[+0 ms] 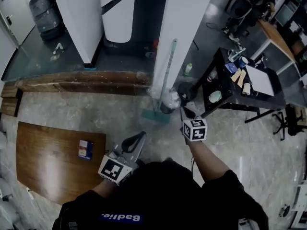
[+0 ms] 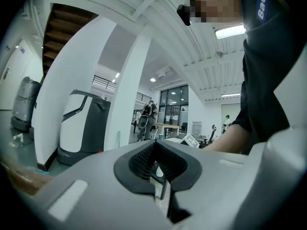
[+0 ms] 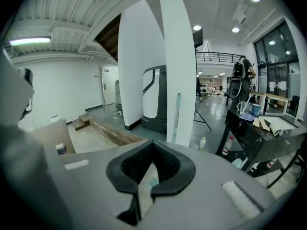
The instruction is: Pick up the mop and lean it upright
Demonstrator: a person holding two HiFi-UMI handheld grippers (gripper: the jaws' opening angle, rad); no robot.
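Leaning upright against the white pillar (image 1: 184, 23), the mop (image 1: 168, 75) stands with its teal head (image 1: 156, 115) on the floor, near a black tabletop (image 1: 228, 87) carrying bottles and papers. The person holds both tools back near the body, neither touching the mop. The left hand-held gripper (image 1: 142, 134) is clenched, its jaws meeting at the tips with nothing between them. The right hand-held gripper (image 1: 186, 111) is likewise clenched and empty, pointing toward the mop. A small box (image 1: 86, 149) lies on the wooden tabletop (image 1: 48, 166) to the left.
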